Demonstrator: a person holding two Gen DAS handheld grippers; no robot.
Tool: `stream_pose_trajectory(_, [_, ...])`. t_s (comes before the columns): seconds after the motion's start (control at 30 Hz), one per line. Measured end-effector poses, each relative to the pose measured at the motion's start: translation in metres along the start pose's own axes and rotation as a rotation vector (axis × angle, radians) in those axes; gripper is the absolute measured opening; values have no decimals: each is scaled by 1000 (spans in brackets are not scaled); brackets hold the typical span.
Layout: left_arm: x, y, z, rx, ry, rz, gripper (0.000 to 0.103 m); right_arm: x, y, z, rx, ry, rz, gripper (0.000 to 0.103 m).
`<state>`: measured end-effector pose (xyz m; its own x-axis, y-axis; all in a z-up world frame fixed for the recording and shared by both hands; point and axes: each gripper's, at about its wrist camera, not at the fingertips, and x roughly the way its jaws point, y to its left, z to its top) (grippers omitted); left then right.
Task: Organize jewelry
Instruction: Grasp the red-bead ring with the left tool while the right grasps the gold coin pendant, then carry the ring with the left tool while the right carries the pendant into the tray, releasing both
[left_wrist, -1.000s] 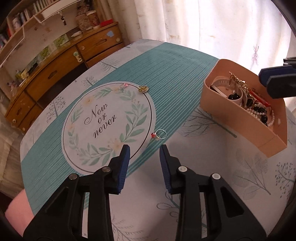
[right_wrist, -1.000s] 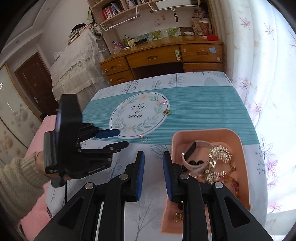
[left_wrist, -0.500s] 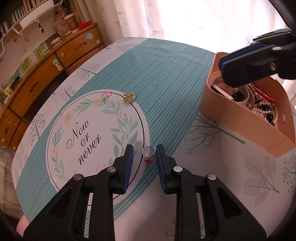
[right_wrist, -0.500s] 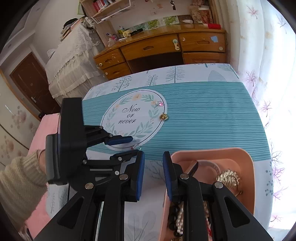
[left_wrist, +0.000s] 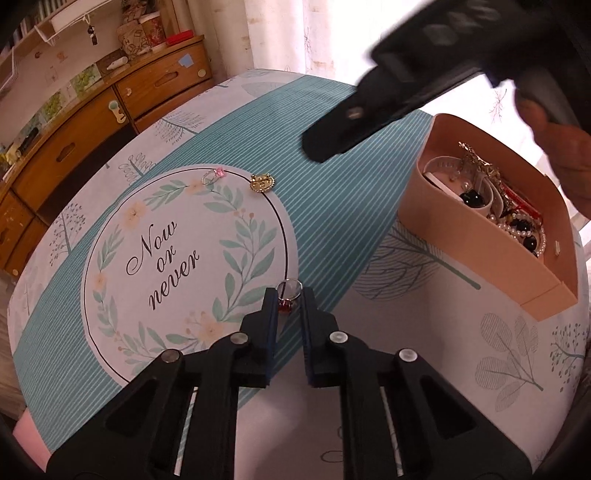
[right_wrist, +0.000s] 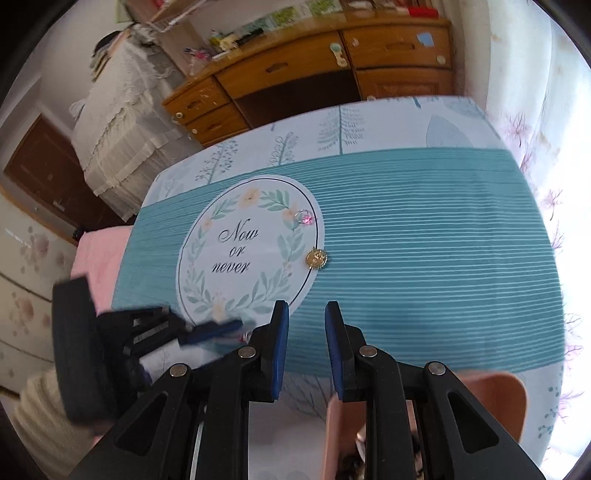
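Right now the left gripper is pointing down at the tablecloth with the red-stone ring sitting between its fingertips; the jaws are closing around it, the blue pads just at either side of the ring, and whether they are already pressing on it is hard to tell. That ring is lying on the rim of the round wreath print, on the edge nearest the pink box. The print is reading "Now or never" in black script. On the rim's far side a pink-stone ring is lying, and just beside it a gold brooch is resting on the circle's black outline. The right gripper is hovering above the teal stripes, its jaws standing slightly apart with nothing between them, the pink box just under its body. Inside the box, pearls, black beads and gold pieces are piling up together.
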<state>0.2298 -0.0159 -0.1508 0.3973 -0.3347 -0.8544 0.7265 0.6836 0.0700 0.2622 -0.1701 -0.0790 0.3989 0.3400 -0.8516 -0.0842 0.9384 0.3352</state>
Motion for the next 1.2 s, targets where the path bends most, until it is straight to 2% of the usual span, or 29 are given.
stream_pose_trajectory(0.07, [0, -3, 1, 1, 1, 20, 9, 15, -3, 11, 21, 30, 10, 20])
stream_pose_trajectory(0.2, [-1, -1, 0, -44, 13, 35, 9, 42, 0, 29, 9, 65, -38, 21])
stream_pose_trajectory(0.23, [-1, 1, -1, -58, 15, 49, 9, 50, 1, 34, 6, 72, -58, 22])
stream_pose_trajectory(0.3, [-5, 3, -4, -83, 15, 69, 9, 60, 4, 39, -3, 82, -83, 34])
stream_pose_trajectory(0.47, [-17, 17, -10, -183, 17, 79, 9, 79, 12, 45, -29, 89, -158, 35])
stream_pose_trajectory(0.57, [-26, 27, -14, -238, 10, 72, 9, 85, 25, 46, -81, 94, -228, 34])
stream_pose_trajectory(0.67, [-34, 34, -16, -279, -4, 64, 9, 93, 41, 42, -161, 108, -336, 27])
stream_pose_trajectory(0.7, [-37, 36, -16, -286, -8, 67, 9, 95, 45, 42, -184, 110, -360, 20])
stream_pose_trajectory(0.8, [-46, 34, -16, -296, -24, 76, 9, 94, 46, 42, -178, 115, -352, 19])
stream_pose_trajectory(0.97, [-71, 19, -12, -276, -45, 98, 9, 68, 37, 34, -111, 79, -244, 19])
stream_pose_trajectory(1.2, [-123, -24, 1, -232, -112, 89, 9, -33, 21, -13, -58, -10, -104, 18])
